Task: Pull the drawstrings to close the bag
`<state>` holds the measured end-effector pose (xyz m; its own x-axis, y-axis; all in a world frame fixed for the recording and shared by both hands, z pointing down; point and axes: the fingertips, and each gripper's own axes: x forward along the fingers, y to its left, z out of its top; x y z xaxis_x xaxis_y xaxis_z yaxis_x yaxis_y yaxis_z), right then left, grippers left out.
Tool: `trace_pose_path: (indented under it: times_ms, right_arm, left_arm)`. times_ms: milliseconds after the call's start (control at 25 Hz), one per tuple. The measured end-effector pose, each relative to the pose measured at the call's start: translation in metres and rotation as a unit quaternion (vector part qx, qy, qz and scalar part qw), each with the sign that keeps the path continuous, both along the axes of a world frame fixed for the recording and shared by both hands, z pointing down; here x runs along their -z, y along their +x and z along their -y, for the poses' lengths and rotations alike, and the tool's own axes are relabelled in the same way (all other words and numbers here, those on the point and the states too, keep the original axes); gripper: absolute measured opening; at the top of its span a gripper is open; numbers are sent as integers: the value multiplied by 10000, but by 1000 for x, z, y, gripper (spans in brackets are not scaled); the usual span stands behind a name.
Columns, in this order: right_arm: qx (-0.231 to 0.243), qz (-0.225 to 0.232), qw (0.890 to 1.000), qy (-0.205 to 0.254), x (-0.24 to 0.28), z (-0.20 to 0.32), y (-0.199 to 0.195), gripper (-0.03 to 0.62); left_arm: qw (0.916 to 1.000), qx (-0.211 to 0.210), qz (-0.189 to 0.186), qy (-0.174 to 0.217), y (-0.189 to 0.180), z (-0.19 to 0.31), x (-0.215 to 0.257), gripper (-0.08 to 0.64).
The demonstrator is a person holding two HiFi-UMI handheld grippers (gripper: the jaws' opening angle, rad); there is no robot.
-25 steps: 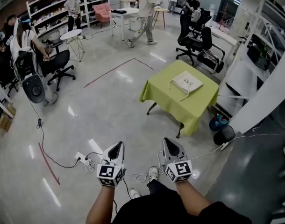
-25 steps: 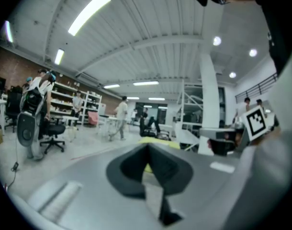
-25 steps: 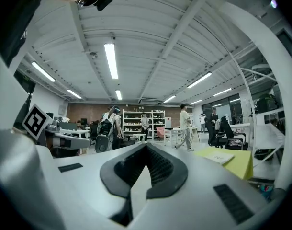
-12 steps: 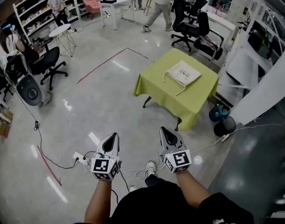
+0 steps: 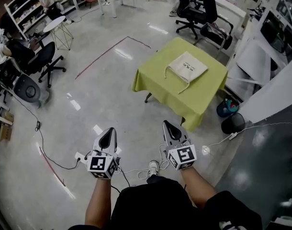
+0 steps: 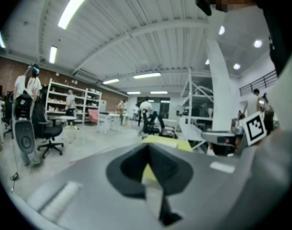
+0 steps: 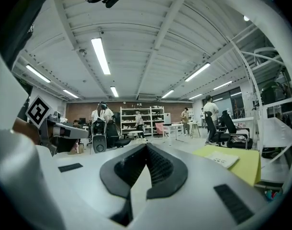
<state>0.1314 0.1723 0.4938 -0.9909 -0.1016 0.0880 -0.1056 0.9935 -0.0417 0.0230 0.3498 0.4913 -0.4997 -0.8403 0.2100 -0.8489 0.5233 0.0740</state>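
A cream drawstring bag (image 5: pixel 187 66) lies flat on a table under a lime-green cloth (image 5: pixel 158 85), its cords trailing toward the near side. In the right gripper view the bag (image 7: pixel 224 159) shows pale on the green cloth (image 7: pixel 247 166) at the right. My left gripper (image 5: pixel 108 133) and right gripper (image 5: pixel 167 125) hang side by side over the floor, well short of the table. Both are shut with nothing between the jaws. In the left gripper view the green cloth (image 6: pixel 177 143) peeks just beyond the shut left gripper (image 6: pixel 148 146).
Black office chairs (image 5: pixel 196 9) stand behind the table, and a black bin (image 5: pixel 230 124) and a blue bucket (image 5: pixel 226 107) sit at its right. A power strip with cables (image 5: pixel 81 157) lies on the floor by my left hand. Shelves and seated people (image 5: pixel 12 47) line the far left.
The head view has closed in on the table and tipped down; the table and bag sit larger and nearer. Both grippers have stayed shut and level.
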Motion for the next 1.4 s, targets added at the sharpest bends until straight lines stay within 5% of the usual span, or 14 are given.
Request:
trace_pose_path:
  times_ms: [400,1080,1400]
  right_arm:
    - [-228,-57,9997,19,0,60,-21,-8]
    - [-780,-168,9966,181,2,99,-147,-8]
    - [-1128,-295,9930,177,-5,113,-179,-8]
  left_arm:
    - [10000,23,-69,45,-41,42,-2,3]
    - [9950,-977,-26,222,-170,137,3,3]
    - [9894,-1436,-128,196,-199,168,-9,3]
